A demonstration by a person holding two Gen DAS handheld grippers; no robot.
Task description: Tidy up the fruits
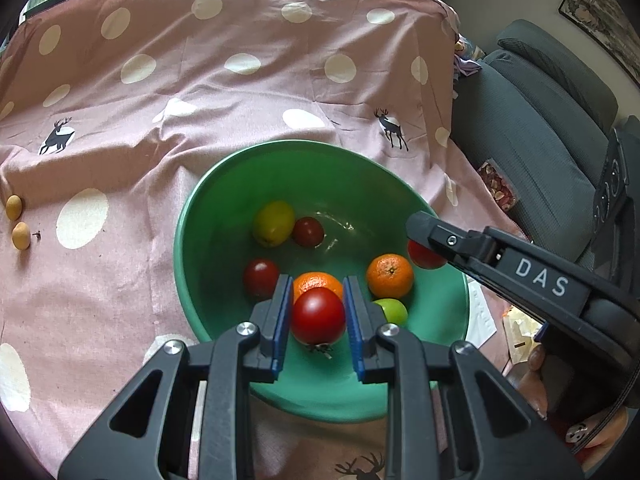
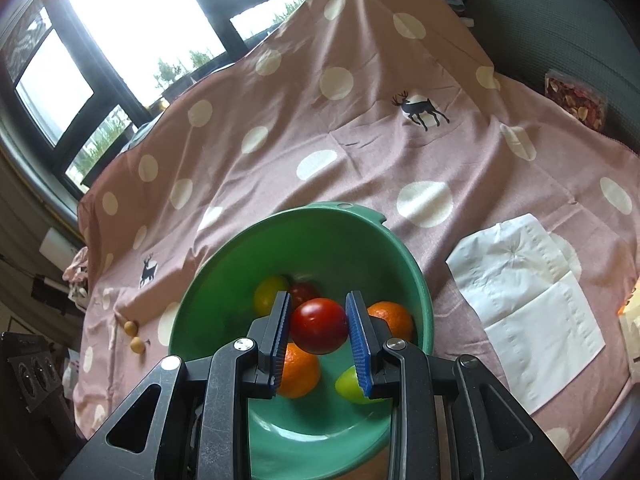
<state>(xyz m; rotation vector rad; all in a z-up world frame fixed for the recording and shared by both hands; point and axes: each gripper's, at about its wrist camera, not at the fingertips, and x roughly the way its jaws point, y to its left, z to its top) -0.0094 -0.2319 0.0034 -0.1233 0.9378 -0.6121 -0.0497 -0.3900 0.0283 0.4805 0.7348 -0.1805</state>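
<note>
A green bowl (image 1: 200,216) stands on a pink spotted cloth and holds a yellow lemon (image 1: 274,222), dark red tomatoes (image 1: 308,232), two oranges (image 1: 390,274) and a green lime (image 1: 394,312). My left gripper (image 1: 318,312) is shut on a red tomato (image 1: 318,316) above the bowl's near side. My right gripper (image 2: 318,330) is shut on another red tomato (image 2: 320,326) over the bowl (image 2: 224,272); it shows in the left wrist view (image 1: 426,248) at the bowl's right rim.
Two small tan fruits (image 1: 18,220) lie on the cloth at the far left. A white napkin (image 2: 528,300) lies right of the bowl. A grey sofa (image 1: 552,128) with a snack packet (image 1: 498,190) stands beyond the table's right edge.
</note>
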